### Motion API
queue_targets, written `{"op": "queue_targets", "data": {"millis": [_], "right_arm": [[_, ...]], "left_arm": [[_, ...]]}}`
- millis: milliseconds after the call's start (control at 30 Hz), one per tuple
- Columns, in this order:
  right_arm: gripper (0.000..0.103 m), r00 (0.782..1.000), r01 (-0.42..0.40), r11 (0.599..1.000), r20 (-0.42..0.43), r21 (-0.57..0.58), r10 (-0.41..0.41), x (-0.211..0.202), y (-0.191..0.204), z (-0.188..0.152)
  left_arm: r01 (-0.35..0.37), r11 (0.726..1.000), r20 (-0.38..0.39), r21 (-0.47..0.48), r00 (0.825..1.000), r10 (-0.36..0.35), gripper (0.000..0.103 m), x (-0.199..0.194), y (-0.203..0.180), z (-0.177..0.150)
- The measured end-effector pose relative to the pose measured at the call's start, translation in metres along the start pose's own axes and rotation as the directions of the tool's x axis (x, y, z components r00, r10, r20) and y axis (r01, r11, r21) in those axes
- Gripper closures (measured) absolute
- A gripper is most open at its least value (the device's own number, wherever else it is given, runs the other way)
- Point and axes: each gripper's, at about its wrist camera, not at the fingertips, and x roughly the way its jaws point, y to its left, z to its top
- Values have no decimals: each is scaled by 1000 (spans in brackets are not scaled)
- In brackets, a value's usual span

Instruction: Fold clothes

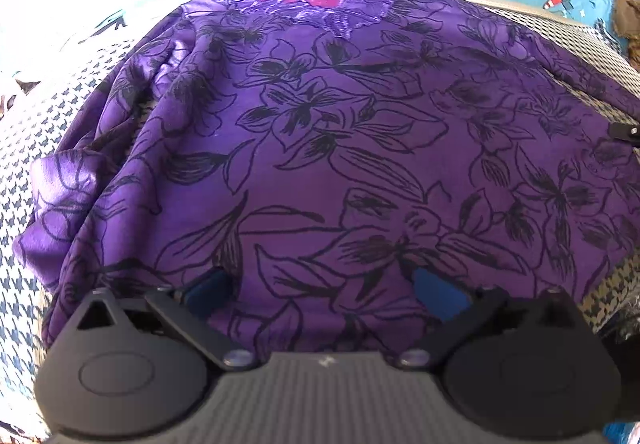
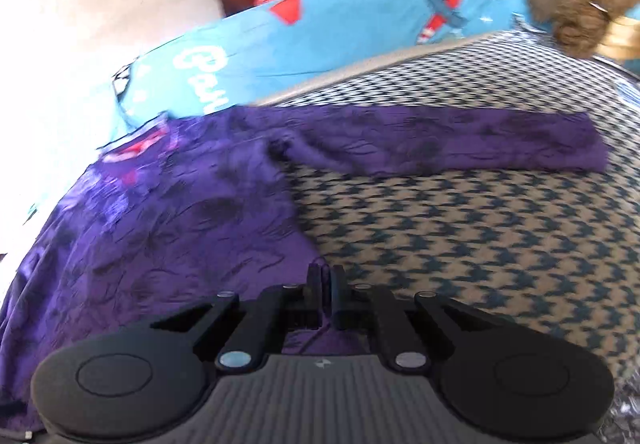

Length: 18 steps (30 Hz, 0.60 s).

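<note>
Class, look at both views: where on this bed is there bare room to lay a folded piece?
The checked cover lies bare between the purple top and its outstretched sleeve. A narrower bare strip runs beside the other sleeve. Crowded: the far edge, with the blue sheet and a brown furry thing.
</note>
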Motion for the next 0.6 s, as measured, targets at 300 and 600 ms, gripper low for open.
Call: {"op": "queue_targets", "data": {"millis": [300, 600], "right_arm": [[93, 999, 30, 995, -15, 94, -29, -11, -12, -1], [81, 999, 13, 983, -53, 183, -3, -42, -40, -23]], "left_arm": [[8, 1000, -2, 22, 1000, -8, 0, -2, -2, -2], [13, 1000, 0, 19, 1000, -13, 0, -5, -3, -2]]}}
